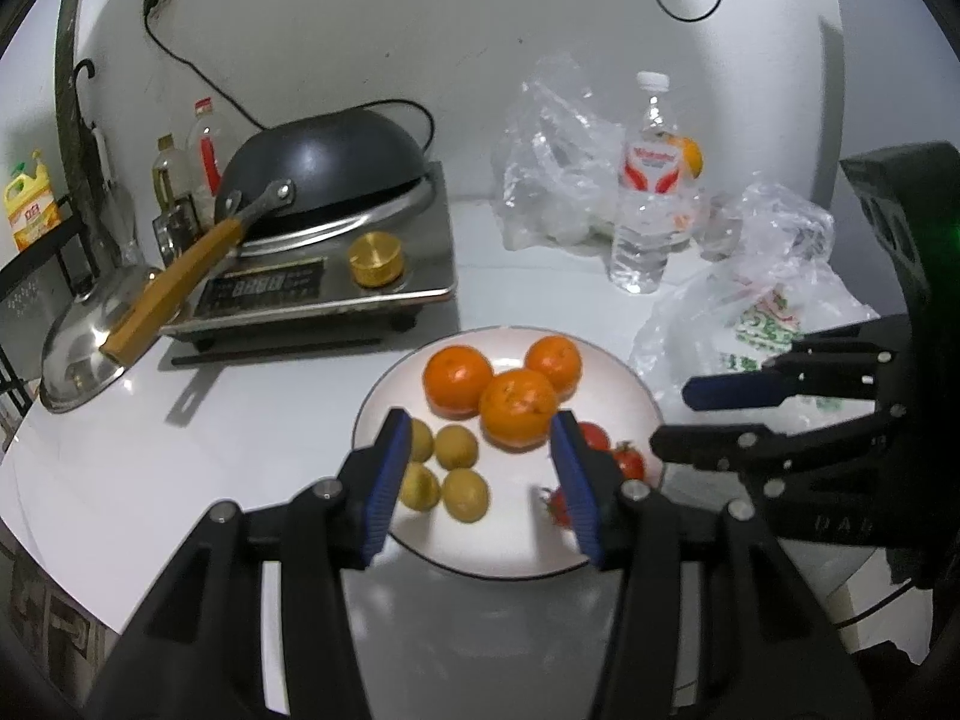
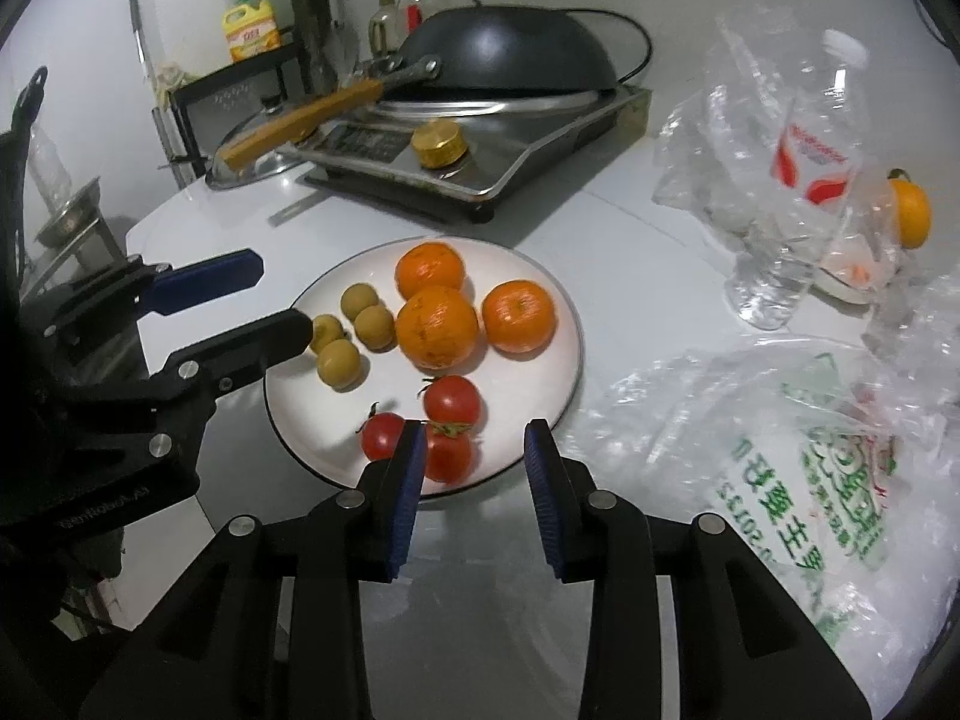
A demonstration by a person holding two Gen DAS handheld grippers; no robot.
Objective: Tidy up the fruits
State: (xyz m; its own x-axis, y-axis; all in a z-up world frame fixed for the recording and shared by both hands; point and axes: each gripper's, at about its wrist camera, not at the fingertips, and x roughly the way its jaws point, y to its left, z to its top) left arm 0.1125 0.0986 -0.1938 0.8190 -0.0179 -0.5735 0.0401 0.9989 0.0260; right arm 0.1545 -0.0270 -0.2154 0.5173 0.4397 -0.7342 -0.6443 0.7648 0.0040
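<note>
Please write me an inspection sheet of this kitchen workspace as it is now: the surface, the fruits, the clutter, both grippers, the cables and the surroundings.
Surface: white countertop, glossy.
Job's things: white plate holding three oranges, four small yellow-green fruits and three tomatoes, grouped by kind; one more orange sits behind the water bottle.
Clutter: clear plastic bags, one printed green.
Grippers: left gripper open, empty, over the plate; right gripper open, empty, at the plate's near edge.
Cables: black cord from wall socket toward the induction cooker; another loop on the wall.
Surroundings: upturned black wok, steel lid, oil bottles, yellow jug on a rack.
</note>
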